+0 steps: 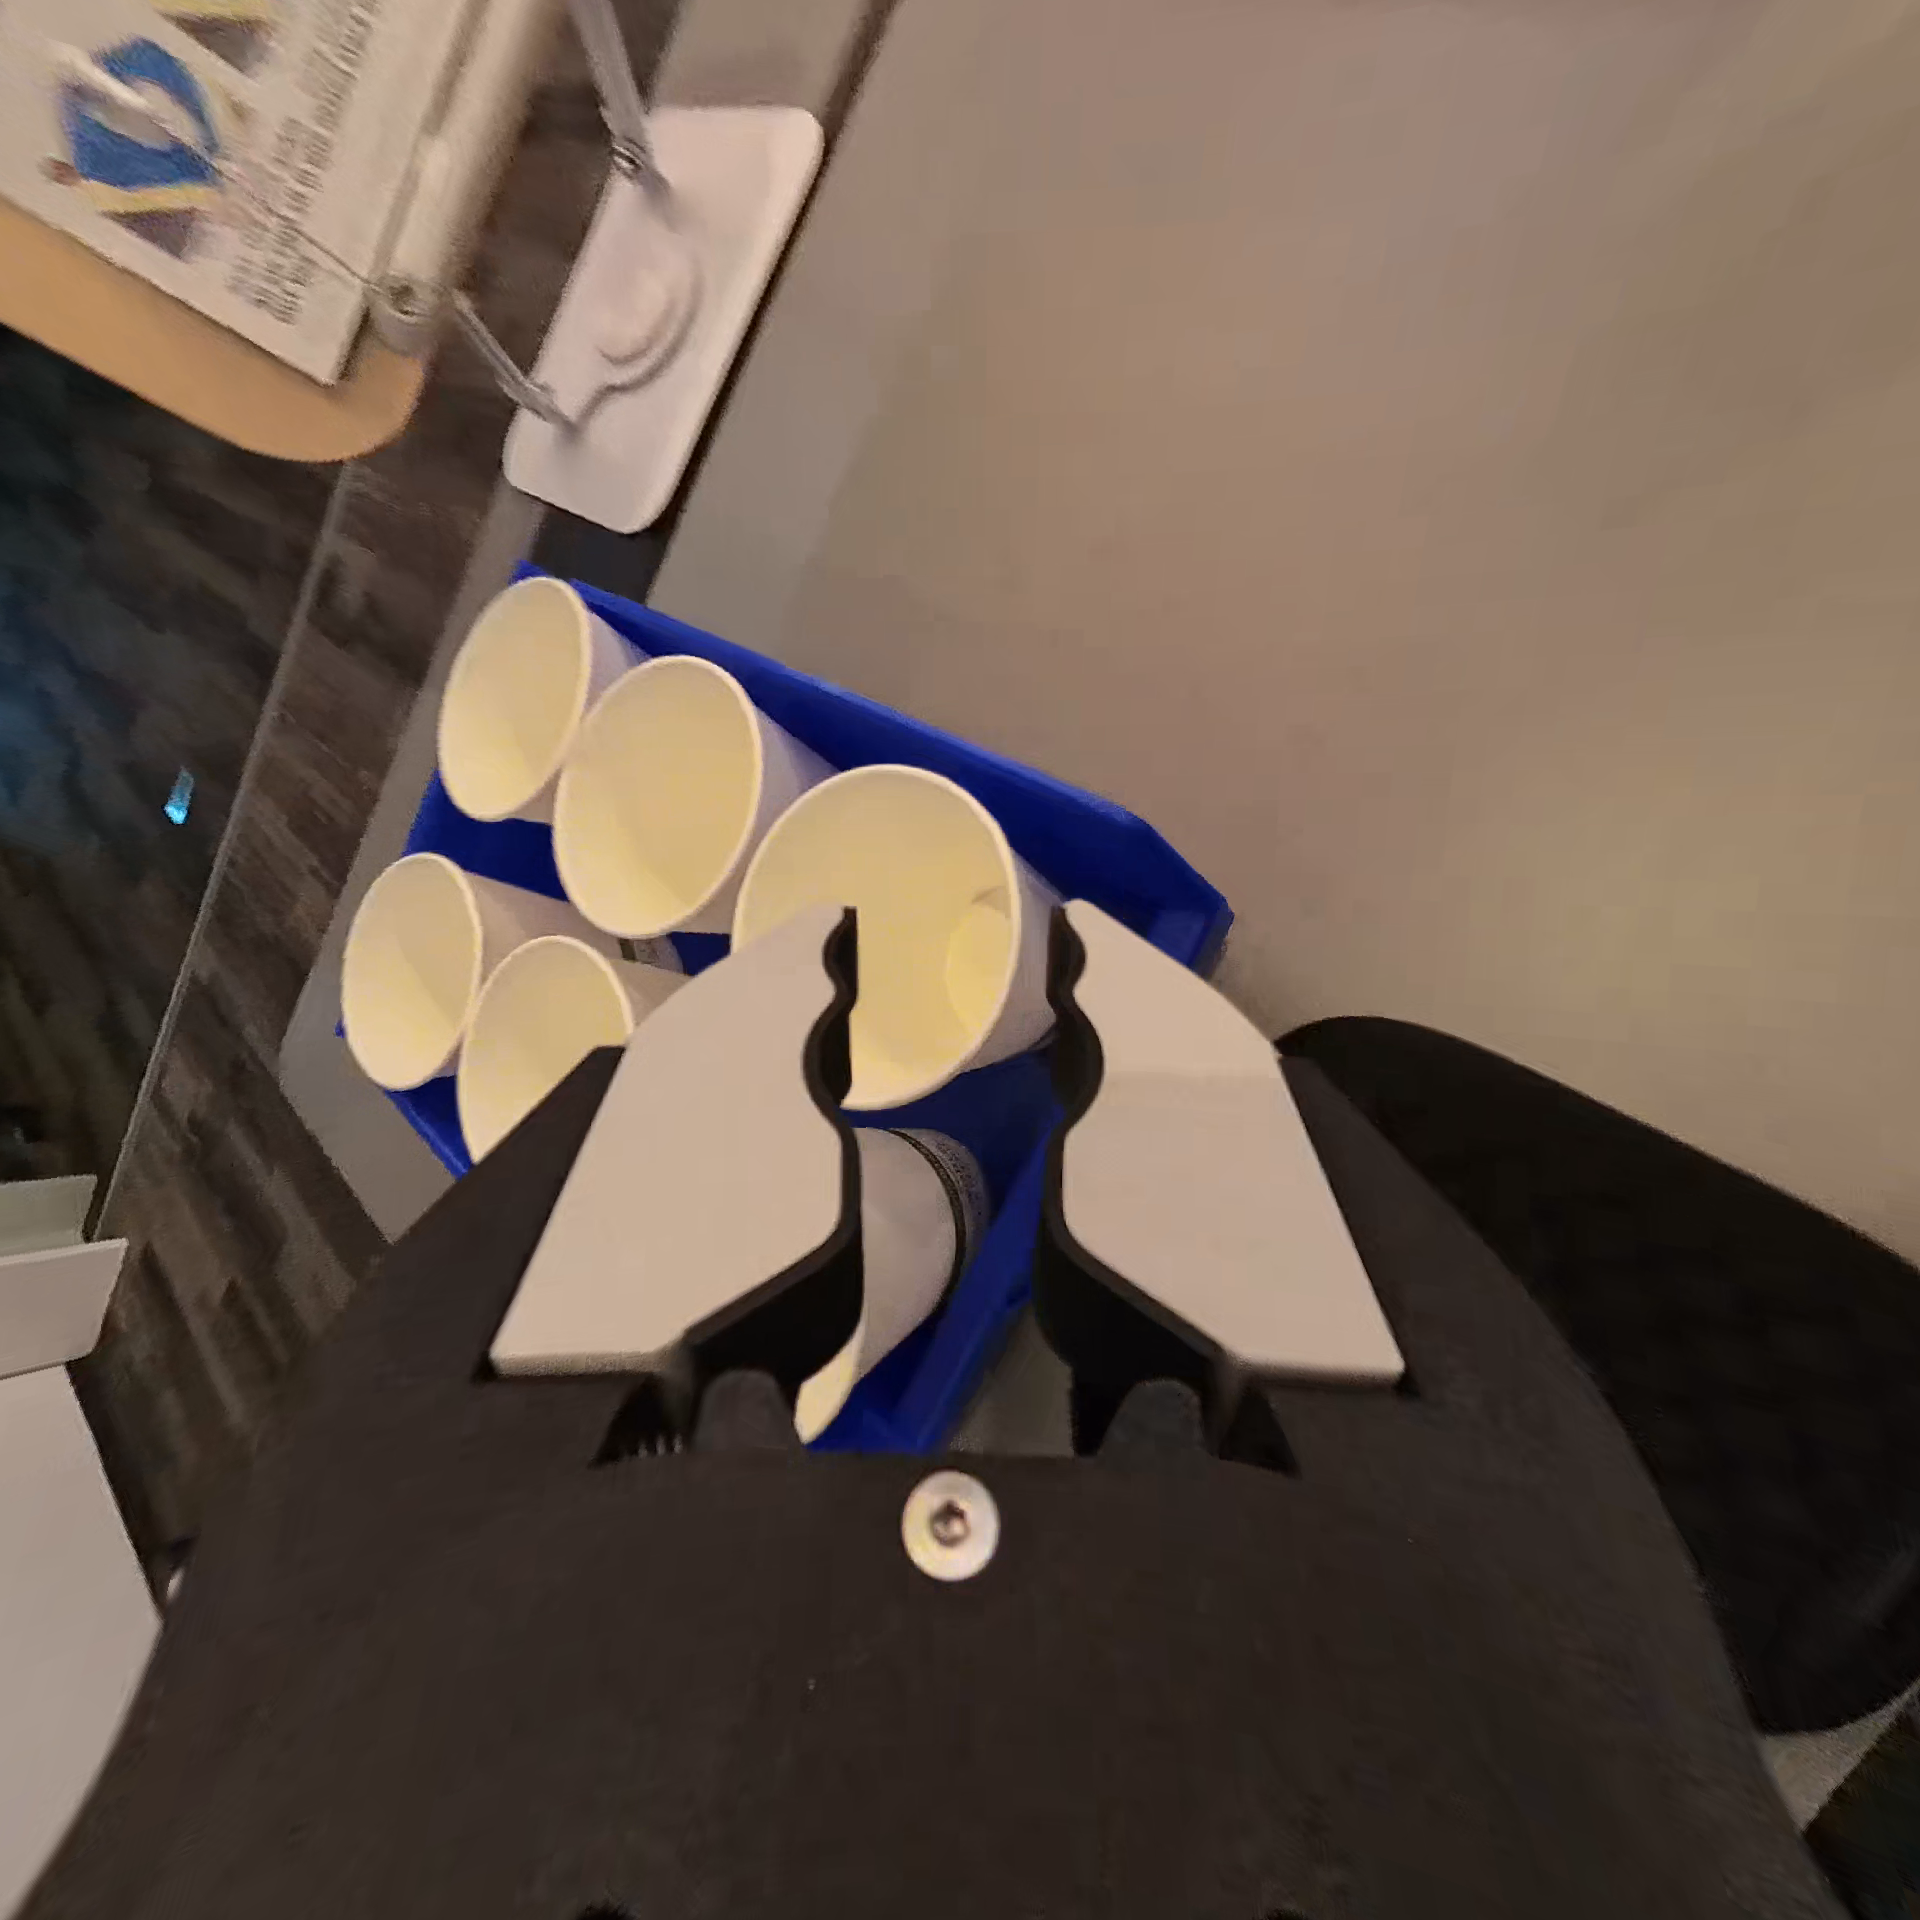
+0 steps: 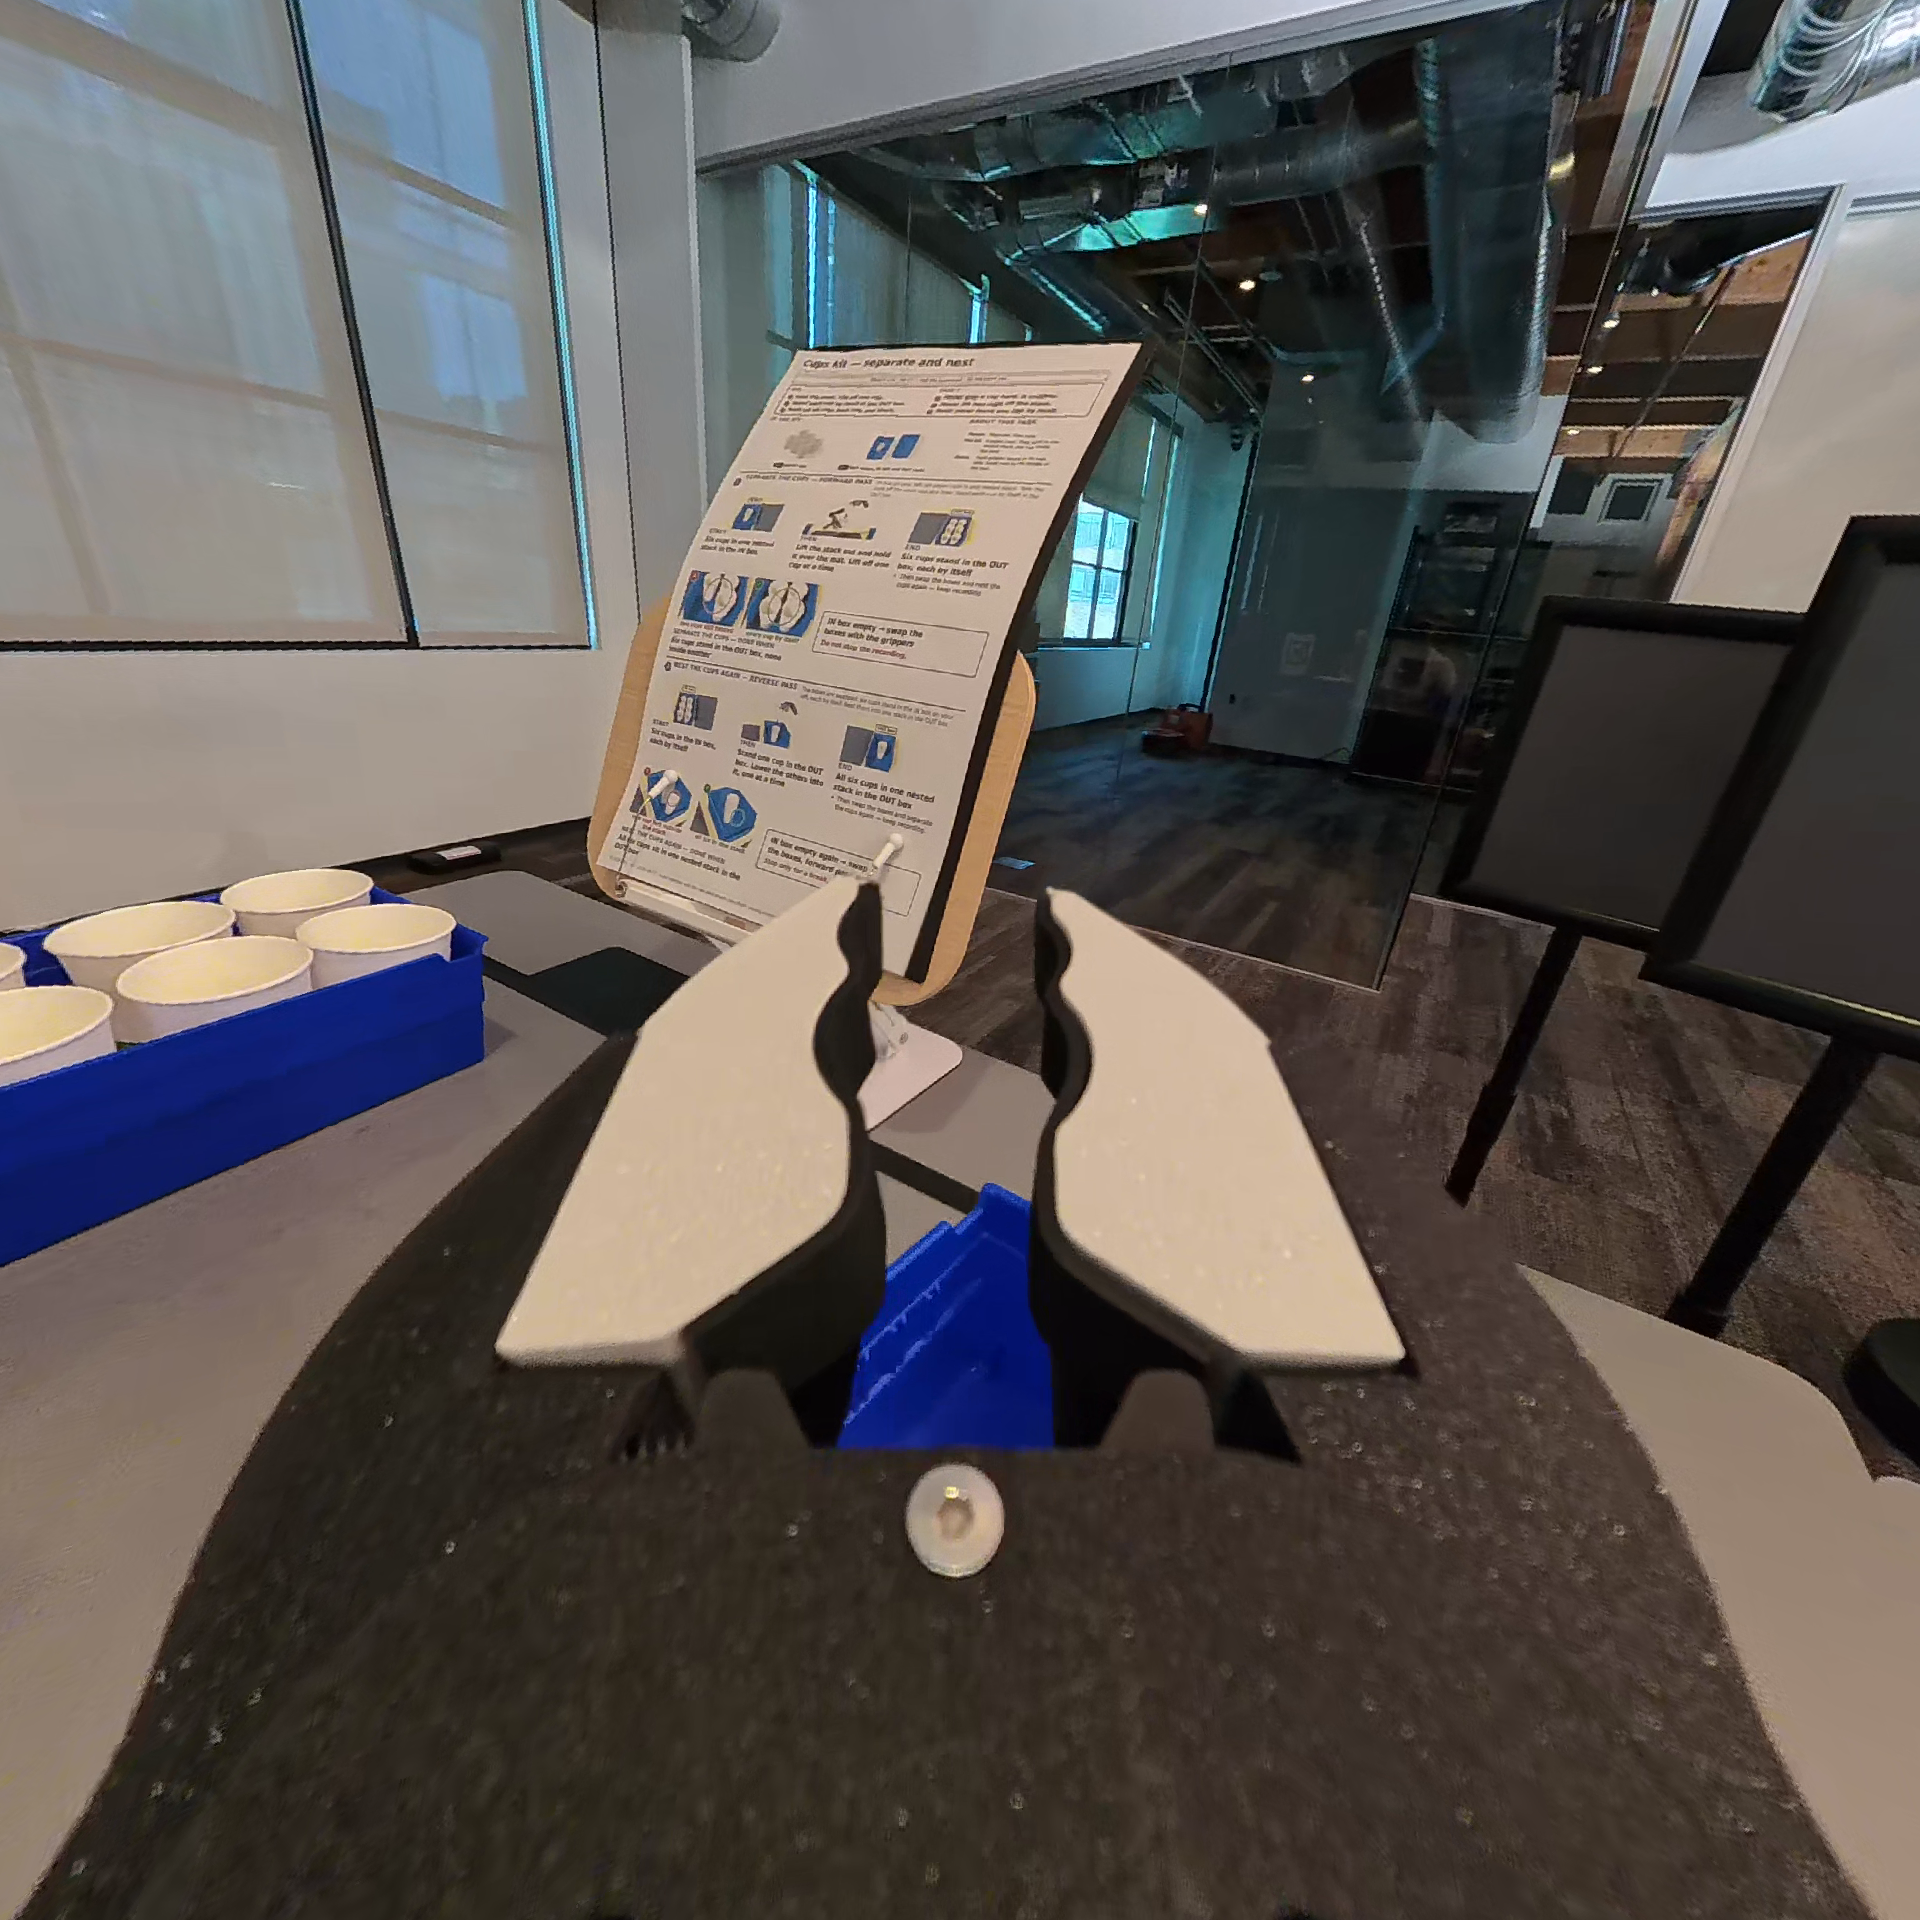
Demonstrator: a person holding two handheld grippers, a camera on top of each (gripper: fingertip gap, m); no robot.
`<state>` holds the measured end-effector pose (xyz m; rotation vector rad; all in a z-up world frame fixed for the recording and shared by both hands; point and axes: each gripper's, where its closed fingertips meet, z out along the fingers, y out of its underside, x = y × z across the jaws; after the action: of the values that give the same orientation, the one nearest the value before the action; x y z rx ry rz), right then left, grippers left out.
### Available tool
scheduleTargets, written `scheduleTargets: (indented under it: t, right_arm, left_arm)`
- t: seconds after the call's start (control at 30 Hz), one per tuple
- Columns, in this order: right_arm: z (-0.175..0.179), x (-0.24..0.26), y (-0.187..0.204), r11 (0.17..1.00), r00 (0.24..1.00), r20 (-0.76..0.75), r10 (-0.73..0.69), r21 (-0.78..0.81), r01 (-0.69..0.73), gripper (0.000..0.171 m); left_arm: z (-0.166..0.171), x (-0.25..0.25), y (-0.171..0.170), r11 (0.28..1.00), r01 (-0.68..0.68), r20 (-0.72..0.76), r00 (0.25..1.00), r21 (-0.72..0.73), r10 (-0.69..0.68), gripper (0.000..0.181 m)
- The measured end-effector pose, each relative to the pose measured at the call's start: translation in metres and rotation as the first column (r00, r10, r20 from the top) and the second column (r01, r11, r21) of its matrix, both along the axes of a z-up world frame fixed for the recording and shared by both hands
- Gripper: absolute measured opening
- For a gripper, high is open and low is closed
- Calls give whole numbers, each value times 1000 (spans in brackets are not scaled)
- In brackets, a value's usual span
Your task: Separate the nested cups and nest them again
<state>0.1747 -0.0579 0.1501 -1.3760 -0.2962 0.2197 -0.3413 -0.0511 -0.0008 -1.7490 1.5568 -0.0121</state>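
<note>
In the left wrist view several white paper cups (image 1: 655,795) stand separately in a blue bin (image 1: 1039,821) on the grey table. My left gripper (image 1: 951,940) is open just above them. The largest-looking cup (image 1: 894,883) shows through the gap between the fingers. Another cup (image 1: 904,1236) lies between the fingers, close against the left finger, with blue bin showing between it and the right finger. In the right wrist view my right gripper (image 2: 956,914) is open and empty above a second blue bin (image 2: 951,1340). The bin of cups (image 2: 239,1081) is to its left.
A printed instruction sheet on a wooden stand (image 2: 862,644) with a white base (image 1: 665,312) stands at the table's far edge. Black sign stands (image 2: 1621,769) are on the carpet to the right. A black object (image 1: 1621,1320) lies beside the cup bin.
</note>
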Motion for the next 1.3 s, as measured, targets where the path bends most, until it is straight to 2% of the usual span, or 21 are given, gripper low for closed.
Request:
scheduleTargets:
  t: [0.17, 0.27, 0.4, 0.7, 0.77, 0.8, 0.93, 1.07, 1.2, 1.3]
  right_arm:
    - [-3, -3, 1, 1000, 1000, 10, 8, -17, -8, 28]
    - [-7, -4, 3, 999, 1000, 16, 10, -32, -9, 29]
    - [-11, -2, 5, 998, 1000, 23, 11, -54, -10, 29]
    - [-19, 2, 8, 996, 999, 33, 2, -92, 1, 30]
    - [-20, 4, 8, 996, 1000, 31, 0, -92, 3, 30]
    - [-19, 4, 8, 996, 1000, 28, 1, -92, 2, 30]
    - [-19, 6, 7, 996, 1000, 14, 6, -87, -4, 30]
    - [-19, 5, 7, 996, 1000, 9, 12, -88, -11, 30]
    - [-17, -2, 7, 996, 999, 21, 30, -83, -28, 30]
    - [-14, -22, 7, 994, 995, 55, 87, -78, -83, 31]
  left_arm:
    - [-29, -2, 11, 990, 29, -113, 993, -138, -45, 26]
    - [-43, -5, 12, 976, 2, -185, 982, -219, -43, 29]
    - [-57, -7, 14, 968, -21, -272, 961, -248, -49, 31]
    - [-77, -8, 16, 954, -35, -345, 936, -297, -74, 20]
    - [-77, -8, 12, 945, -29, -350, 932, -326, -93, 5]
    - [-76, -7, 9, 940, -27, -345, 934, -341, -98, 4]
    - [-66, -8, 7, 940, -16, -335, 936, -341, -105, 1]
    - [-39, -10, 3, 948, -7, -304, 948, -317, -95, 1]
    - [12, -12, -1, 982, 28, -269, 960, -186, -79, 1]
    - [55, 18, -20, 980, 175, -119, 975, -100, -186, 0]
